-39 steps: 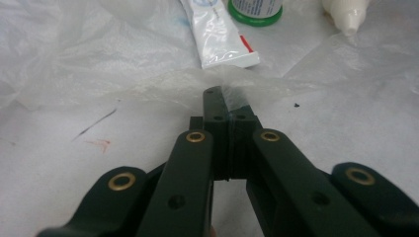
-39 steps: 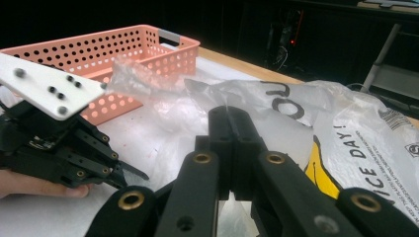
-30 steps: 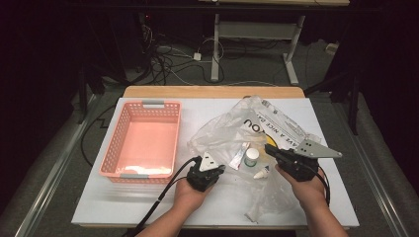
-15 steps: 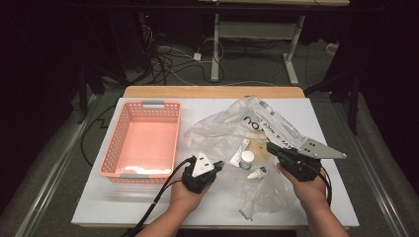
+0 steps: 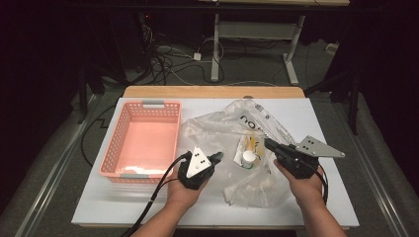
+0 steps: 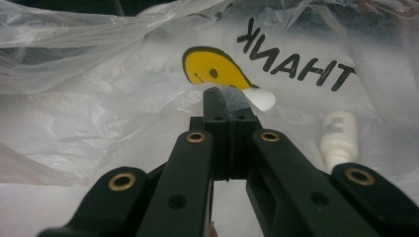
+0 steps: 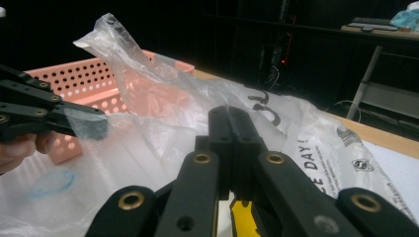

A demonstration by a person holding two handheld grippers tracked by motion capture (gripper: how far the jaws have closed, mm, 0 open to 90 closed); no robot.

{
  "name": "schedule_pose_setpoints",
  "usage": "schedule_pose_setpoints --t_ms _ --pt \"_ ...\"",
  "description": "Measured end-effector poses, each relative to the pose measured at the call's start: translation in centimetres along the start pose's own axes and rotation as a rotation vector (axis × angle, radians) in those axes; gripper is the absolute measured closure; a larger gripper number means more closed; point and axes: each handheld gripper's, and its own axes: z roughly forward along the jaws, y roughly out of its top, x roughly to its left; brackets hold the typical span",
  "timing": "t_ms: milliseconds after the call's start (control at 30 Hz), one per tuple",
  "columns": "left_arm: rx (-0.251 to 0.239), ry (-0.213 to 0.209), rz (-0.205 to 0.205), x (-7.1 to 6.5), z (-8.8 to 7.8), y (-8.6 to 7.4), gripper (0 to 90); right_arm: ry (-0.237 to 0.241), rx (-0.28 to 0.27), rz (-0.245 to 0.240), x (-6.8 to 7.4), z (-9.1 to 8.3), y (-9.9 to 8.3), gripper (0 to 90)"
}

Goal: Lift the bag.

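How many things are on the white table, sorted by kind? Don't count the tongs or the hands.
Pink plastic basket: 1
Clear plastic bag with black writing: 1
Small white bottles inside the bag, first and second: 2
Total: 4

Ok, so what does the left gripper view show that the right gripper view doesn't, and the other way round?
Left gripper view: the yellow smiley print, the THANK lettering and a white bottle lying inside the clear plastic bag. Right gripper view: the pink basket behind the bag, and the left tool seen from the side, shut on a raised fold of film. Shared: that bag, and a pair of black jaws closed together at its film in the foreground, the right tool in its own view.
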Motion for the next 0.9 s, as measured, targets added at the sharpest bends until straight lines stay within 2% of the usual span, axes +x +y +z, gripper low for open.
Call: schedule_pose_setpoints --t_ms 200,333,600,733,900 --pt "-0.016 0.032 0.022 0.9 -0.5 1.2 88.4 -0.047 -0.021 -0.004 -1.1 -0.5 1.8 90.0" --pt "-0.039 0.054 0.021 1.6 -0.8 1.9 88.4 -0.074 -0.065 -0.022 -1.7 -1.1 3.3 90.0" --pt "-0.090 0.057 -0.003 2.1 -0.5 3.0 88.3 -0.085 -0.126 -0.004 -1.5 -0.6 3.5 90.0" --pt "-0.127 0.067 0.010 2.5 -0.6 4.4 88.4 -0.088 -0.133 -0.003 -1.5 -0.1 3.9 90.0" --pt "-0.180 0.093 0.056 3.0 -1.3 7.3 88.4 -0.105 -0.162 -0.017 -1.8 -0.1 5.4 90.0"
